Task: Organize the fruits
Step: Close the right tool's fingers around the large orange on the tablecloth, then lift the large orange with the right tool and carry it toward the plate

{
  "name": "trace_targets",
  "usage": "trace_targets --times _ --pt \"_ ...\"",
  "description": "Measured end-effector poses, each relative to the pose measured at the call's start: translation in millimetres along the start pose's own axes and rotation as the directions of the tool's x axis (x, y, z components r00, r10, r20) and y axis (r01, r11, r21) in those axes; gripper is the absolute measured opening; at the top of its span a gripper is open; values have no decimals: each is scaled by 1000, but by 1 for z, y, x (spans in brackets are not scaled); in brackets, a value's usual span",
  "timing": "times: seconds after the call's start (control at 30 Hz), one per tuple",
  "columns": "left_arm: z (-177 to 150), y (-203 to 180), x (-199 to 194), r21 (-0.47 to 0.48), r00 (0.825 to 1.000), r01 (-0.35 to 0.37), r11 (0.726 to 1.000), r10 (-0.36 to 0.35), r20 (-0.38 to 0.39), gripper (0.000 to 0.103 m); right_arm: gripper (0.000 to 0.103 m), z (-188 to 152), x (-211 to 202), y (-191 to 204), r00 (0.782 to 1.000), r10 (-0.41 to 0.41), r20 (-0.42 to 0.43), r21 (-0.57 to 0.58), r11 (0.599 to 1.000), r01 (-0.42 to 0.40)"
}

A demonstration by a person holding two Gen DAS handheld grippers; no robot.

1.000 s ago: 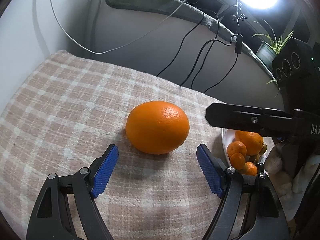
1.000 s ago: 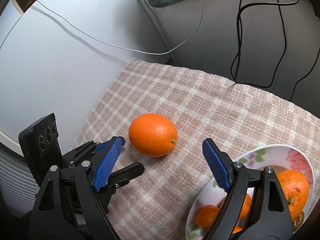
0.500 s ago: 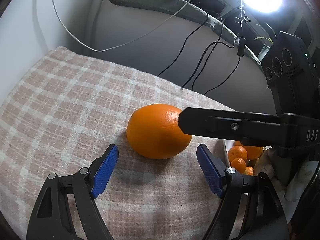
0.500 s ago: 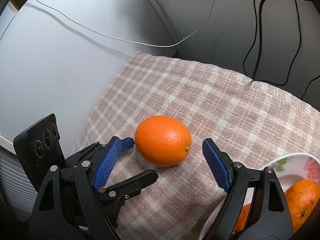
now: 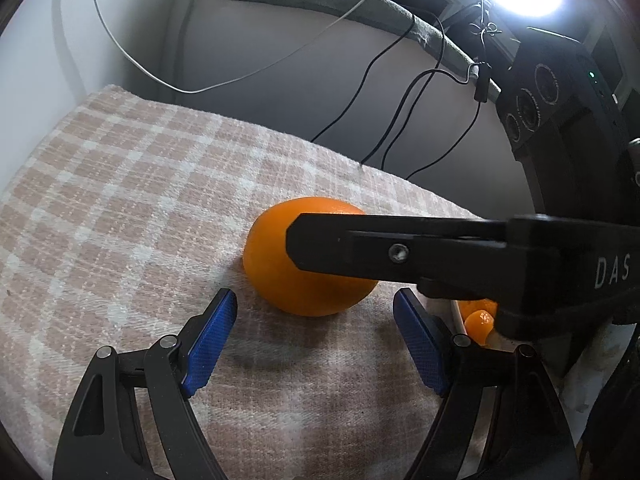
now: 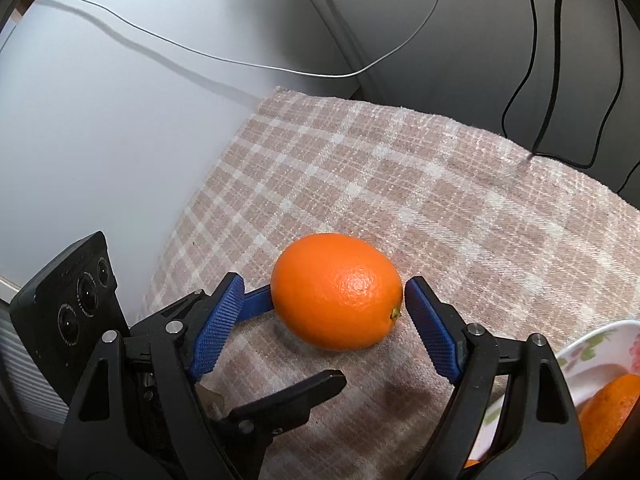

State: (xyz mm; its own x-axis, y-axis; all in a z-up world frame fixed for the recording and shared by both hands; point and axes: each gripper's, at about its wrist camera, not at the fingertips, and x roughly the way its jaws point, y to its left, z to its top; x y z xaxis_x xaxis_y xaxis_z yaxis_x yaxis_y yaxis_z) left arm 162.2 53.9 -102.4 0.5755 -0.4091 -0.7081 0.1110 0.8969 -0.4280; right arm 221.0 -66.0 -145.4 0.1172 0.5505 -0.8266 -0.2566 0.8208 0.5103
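A large orange [image 5: 280, 272] lies on the checked cloth [image 5: 120, 208]; it also shows in the right wrist view [image 6: 336, 292]. My right gripper [image 6: 324, 320] is open, its blue pads [image 6: 432, 332] on either side of the orange, close to it. My left gripper [image 5: 314, 340] is open and empty, just short of the orange. The right gripper's black finger [image 5: 400, 252] crosses in front of the orange in the left wrist view. A flowered plate [image 6: 588, 348] at the right holds another orange [image 6: 612, 412] and small tangerines [image 5: 478, 320].
Black cables [image 6: 560, 80] and a white cable [image 6: 240, 60] hang over the grey wall behind the cloth. The cloth's left edge [image 6: 192, 216] drops off beside a pale surface. The left gripper's body [image 6: 72, 312] sits at the lower left.
My right gripper has moved left and forward until its open pads bracket the orange. The plate has slid toward the right edge of its view. My left gripper has come slightly closer.
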Motion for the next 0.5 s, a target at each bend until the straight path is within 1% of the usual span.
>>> trace_targets --times 0.27,0.43,0.47,0.5 --pt "2 -2 5 7 1000 9 1000 -9 -14 80 86 0 4 -3 1000 -1 -2 2 1000 1" --pt "5 -3 8 3 1000 15 1000 -15 -19 78 78 -1 8 -6 1000 -13 -11 10 1000 13" --pt "5 -3 9 4 1000 16 1000 -16 -19 78 76 -1 9 -7 1000 -16 -14 12 1000 16" --pt "6 -4 9 6 1000 17 1000 -17 -20 75 75 -2 9 -7 1000 -18 -14 13 1000 18"
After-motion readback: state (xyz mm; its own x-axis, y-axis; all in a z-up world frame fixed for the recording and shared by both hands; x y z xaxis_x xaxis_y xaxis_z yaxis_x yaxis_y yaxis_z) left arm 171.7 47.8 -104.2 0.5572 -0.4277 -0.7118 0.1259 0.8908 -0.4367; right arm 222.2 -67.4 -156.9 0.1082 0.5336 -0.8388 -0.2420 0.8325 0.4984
